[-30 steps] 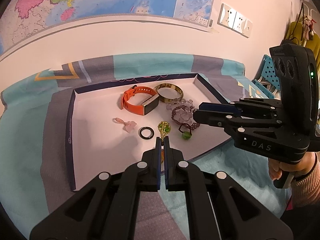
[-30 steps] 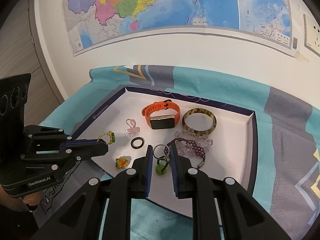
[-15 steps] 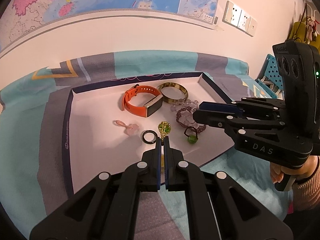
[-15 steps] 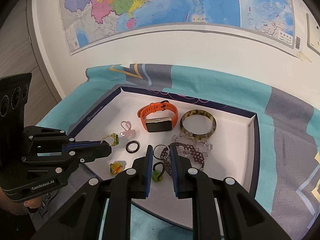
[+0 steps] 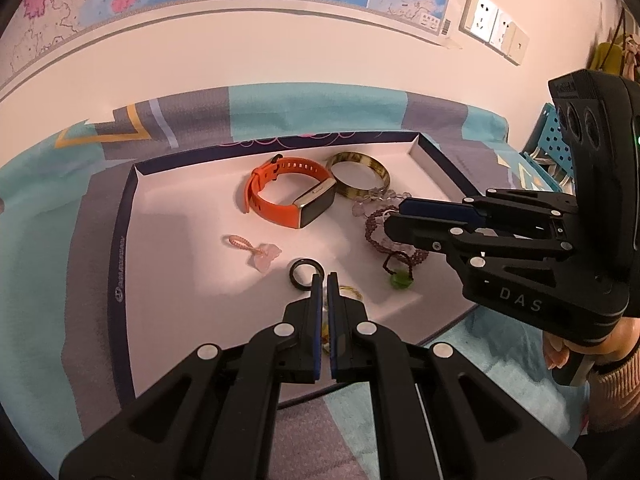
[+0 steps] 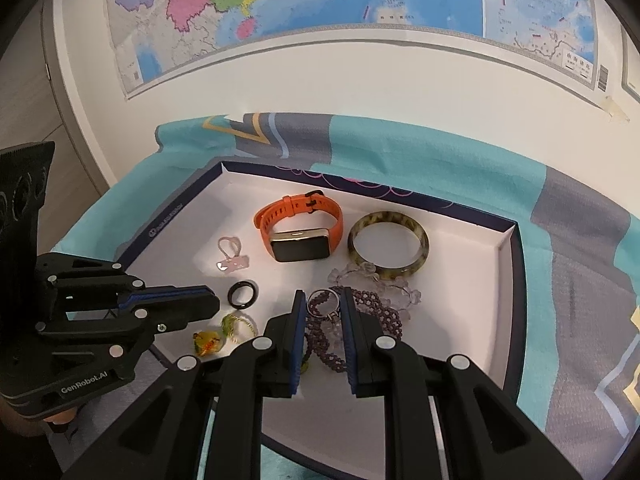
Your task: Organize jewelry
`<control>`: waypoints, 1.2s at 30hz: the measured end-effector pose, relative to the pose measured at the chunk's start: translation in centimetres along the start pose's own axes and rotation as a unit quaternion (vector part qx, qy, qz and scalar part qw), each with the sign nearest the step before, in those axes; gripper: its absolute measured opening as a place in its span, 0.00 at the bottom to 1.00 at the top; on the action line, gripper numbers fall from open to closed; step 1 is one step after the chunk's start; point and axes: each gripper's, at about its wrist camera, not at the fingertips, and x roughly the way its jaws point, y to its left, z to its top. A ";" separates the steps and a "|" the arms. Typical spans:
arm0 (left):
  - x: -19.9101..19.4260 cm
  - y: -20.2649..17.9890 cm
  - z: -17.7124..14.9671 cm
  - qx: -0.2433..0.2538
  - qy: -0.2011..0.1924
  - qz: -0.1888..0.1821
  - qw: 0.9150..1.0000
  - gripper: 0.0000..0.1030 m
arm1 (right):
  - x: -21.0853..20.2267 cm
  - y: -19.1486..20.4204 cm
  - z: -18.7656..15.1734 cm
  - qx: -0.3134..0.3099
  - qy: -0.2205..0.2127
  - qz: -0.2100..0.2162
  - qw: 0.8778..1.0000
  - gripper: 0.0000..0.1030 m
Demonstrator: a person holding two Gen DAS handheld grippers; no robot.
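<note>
While both tools (image 5: pixel 323 276) (image 6: pixel 322 294) hover, left narrow, right wider, the orange watch (image 6: pixel 298 228) lies screen-toward-camera.

wall map (image 6: pixel 320 4): far, across the white wall | double wall sockets (image 5: pixel 496 30): far right, beside the map's edge | patterned cloth (image 6: pixel 400 148): teal and grey, covers the table | blue perforated basket (image 5: pixel 550 148): right, past the cloth's edge

In the tray (image 6: pixel 507 240), watch (image 6: pixel 299 232) lies left of bangle (image 6: pixel 388 244), ring (image 6: pixel 243 294) before
</note>
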 end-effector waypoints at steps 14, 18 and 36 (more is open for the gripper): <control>-1.3 -0.4 -0.4 0.002 -0.020 0.009 1.000 0.27 | -0.4 -0.4 -0.5 0.010 -0.001 -0.001 1.000 0.18; -2.3 -0.6 -0.6 0.001 -0.032 0.016 0.999 0.39 | -0.9 -0.2 -0.9 0.011 -0.004 0.001 1.000 0.21; -6.5 0.3 -3.9 -0.045 -0.062 0.046 0.996 0.94 | -6.9 1.5 -5.1 0.020 -0.056 -0.020 0.998 0.89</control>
